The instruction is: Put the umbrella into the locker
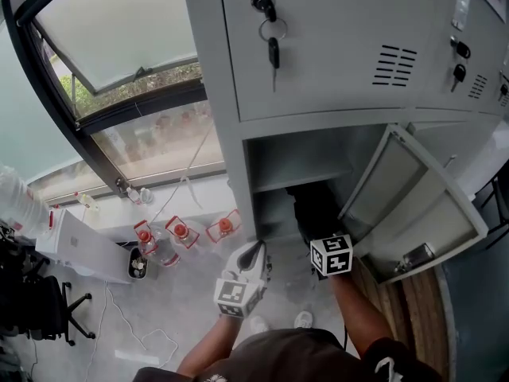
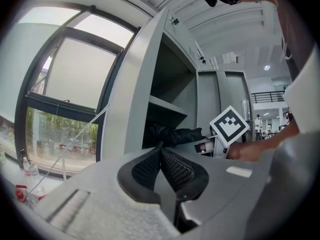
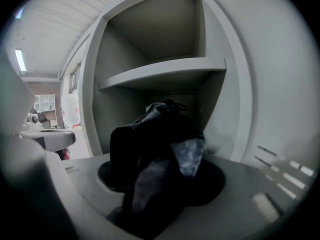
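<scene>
The black folded umbrella [image 1: 312, 207] lies half inside the open lower compartment of the grey locker [image 1: 270, 213], below its inner shelf [image 1: 298, 159]. My right gripper [image 1: 321, 239] is shut on the umbrella [image 3: 160, 149] at the compartment's mouth, and the dark fabric hides most of its jaws. The shelf [image 3: 160, 74] runs across above the umbrella. My left gripper [image 1: 254, 253] is shut with nothing between its pads [image 2: 172, 169]. It hangs just left of the compartment, in front of the locker's side post. From there the umbrella [image 2: 172, 134] and the right gripper's marker cube [image 2: 229, 125] show.
The compartment's door [image 1: 413, 213] stands swung open to the right. Keys [image 1: 273, 50] hang from the shut door above. On the floor at the left are red-capped bottles [image 1: 179, 233] under a tall window [image 1: 119, 30], and an office chair [image 1: 32, 309] further left.
</scene>
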{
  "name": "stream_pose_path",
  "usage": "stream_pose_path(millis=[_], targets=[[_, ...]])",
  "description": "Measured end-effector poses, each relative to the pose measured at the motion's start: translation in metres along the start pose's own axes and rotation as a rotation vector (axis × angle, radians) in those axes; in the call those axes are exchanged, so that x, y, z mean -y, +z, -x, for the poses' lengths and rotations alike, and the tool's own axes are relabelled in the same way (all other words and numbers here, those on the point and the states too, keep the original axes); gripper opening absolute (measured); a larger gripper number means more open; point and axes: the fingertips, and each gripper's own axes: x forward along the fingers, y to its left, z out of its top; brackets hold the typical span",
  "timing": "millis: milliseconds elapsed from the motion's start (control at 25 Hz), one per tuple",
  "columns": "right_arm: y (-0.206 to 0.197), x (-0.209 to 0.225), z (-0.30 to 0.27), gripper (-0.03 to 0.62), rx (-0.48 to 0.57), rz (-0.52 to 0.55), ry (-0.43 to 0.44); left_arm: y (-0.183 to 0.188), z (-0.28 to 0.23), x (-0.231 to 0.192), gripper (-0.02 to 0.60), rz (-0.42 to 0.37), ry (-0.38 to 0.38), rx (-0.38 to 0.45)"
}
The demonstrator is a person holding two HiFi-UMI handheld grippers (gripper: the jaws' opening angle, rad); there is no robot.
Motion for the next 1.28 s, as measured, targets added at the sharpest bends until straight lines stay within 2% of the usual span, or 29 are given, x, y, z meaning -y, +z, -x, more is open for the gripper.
stream_pose_path(millis=[640, 960, 1280], targets=[[0.001, 0.017, -0.065, 0.252, -0.141, 0.021, -0.083, -0.018, 0.014, -0.007, 0.005, -0.002, 0.019, -0.043], [-0.015, 0.020, -0.082, 0.262, -0.222, 0.050, -0.081, -0.020, 0.017, -0.004, 0.005, 0.016, 0.039, -0.049], [-0.017, 0.016, -0.086, 0.279, -0.230, 0.063, -0.053, -0.020, 0.020, -0.005, 0.005, 0.025, 0.062, -0.049]])
